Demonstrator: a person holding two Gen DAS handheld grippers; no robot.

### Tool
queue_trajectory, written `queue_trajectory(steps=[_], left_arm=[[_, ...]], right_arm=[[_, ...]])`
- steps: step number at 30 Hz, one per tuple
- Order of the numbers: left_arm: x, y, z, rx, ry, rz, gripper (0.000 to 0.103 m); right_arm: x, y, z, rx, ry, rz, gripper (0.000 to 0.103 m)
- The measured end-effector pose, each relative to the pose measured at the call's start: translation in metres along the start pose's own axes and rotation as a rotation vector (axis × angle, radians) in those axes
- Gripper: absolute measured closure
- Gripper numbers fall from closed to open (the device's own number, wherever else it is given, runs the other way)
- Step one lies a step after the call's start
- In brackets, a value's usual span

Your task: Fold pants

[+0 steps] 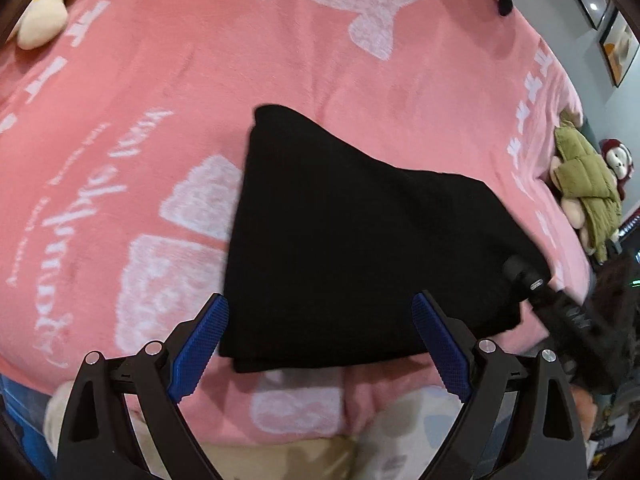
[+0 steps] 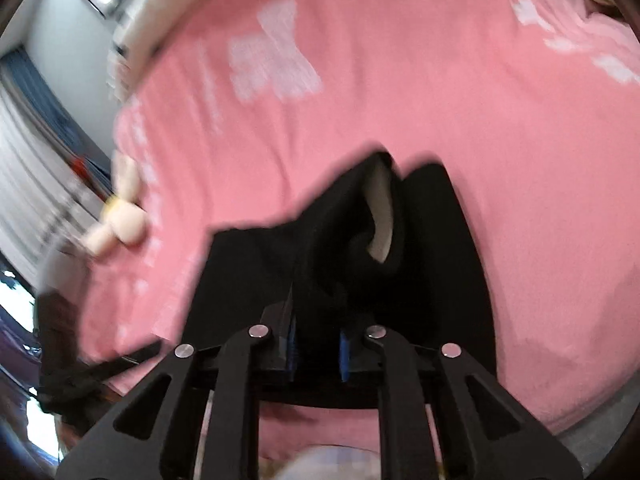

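Observation:
Black pants (image 1: 352, 240) lie folded into a compact block on a pink blanket (image 1: 160, 120). My left gripper (image 1: 320, 340) is open, its blue pads on either side of the block's near edge, holding nothing. In the right wrist view my right gripper (image 2: 318, 344) is shut on a bunch of the black pants (image 2: 340, 260), lifting it so that a pale inner lining (image 2: 380, 216) shows. The right gripper also shows at the right edge of the left wrist view (image 1: 560, 308), at the pants' right corner.
Cream plush toys (image 1: 40, 20) lie at the blanket's far left. A plush monkey in a green jacket (image 1: 588, 192) sits at the bed's right edge. Framed pictures (image 1: 616, 48) hang on the wall. The right wrist view is motion-blurred.

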State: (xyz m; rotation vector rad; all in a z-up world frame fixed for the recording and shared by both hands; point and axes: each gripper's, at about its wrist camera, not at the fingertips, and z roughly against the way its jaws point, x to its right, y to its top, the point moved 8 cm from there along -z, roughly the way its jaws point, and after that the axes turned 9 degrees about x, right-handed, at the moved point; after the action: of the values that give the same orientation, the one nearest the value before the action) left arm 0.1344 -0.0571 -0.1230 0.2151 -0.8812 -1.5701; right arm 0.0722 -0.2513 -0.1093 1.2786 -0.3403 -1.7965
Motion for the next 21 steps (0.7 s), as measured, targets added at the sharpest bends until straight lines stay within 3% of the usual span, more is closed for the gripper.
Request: queue_trajectory(steps=[3, 5, 6, 7, 9, 10, 11, 14, 17, 20, 21], left_arm=[[0.010, -0.001, -0.002, 0.005, -0.017, -0.021, 0.012], [0.011, -0.004, -0.007, 0.003, -0.017, -0.024, 0.012], [0.011, -0.006, -0.012, -0.002, -0.008, -0.020, 0.012], [0.010, -0.006, -0.014, -0.005, -0.003, -0.022, 0.012], [0.009, -0.003, -0.014, 0.001, 0.011, -0.034, 0.012], [0.007, 0.001, -0.014, 0.006, 0.014, -0.035, 0.012], [0.005, 0.004, -0.013, 0.008, 0.012, -0.029, 0.012], [-0.010, 0.018, -0.020, 0.013, 0.007, 0.049, 0.012], [-0.028, 0.022, -0.039, -0.017, -0.022, 0.174, 0.012], [-0.042, 0.013, -0.061, -0.086, -0.045, 0.289, 0.012], [-0.043, 0.012, -0.064, -0.076, -0.055, 0.300, 0.012]], right_arm=[[0.003, 0.002, 0.018, 0.036, -0.047, 0.047, 0.088], [0.032, -0.022, 0.007, -0.048, -0.125, 0.040, 0.079], [0.046, -0.037, 0.003, -0.103, -0.135, 0.031, 0.079], [0.047, -0.039, 0.010, -0.081, -0.101, -0.001, 0.075], [0.045, -0.027, 0.028, -0.048, -0.116, -0.020, 0.059], [0.046, -0.018, 0.037, -0.013, -0.150, -0.003, 0.042], [0.047, -0.003, 0.048, 0.045, -0.194, 0.019, 0.035], [0.046, 0.033, 0.046, 0.099, -0.229, 0.084, 0.027], [0.037, 0.043, 0.014, 0.050, -0.202, 0.152, 0.019], [0.047, 0.023, -0.031, -0.068, -0.250, 0.208, 0.019], [0.053, 0.013, -0.044, -0.110, -0.256, 0.201, 0.019]])
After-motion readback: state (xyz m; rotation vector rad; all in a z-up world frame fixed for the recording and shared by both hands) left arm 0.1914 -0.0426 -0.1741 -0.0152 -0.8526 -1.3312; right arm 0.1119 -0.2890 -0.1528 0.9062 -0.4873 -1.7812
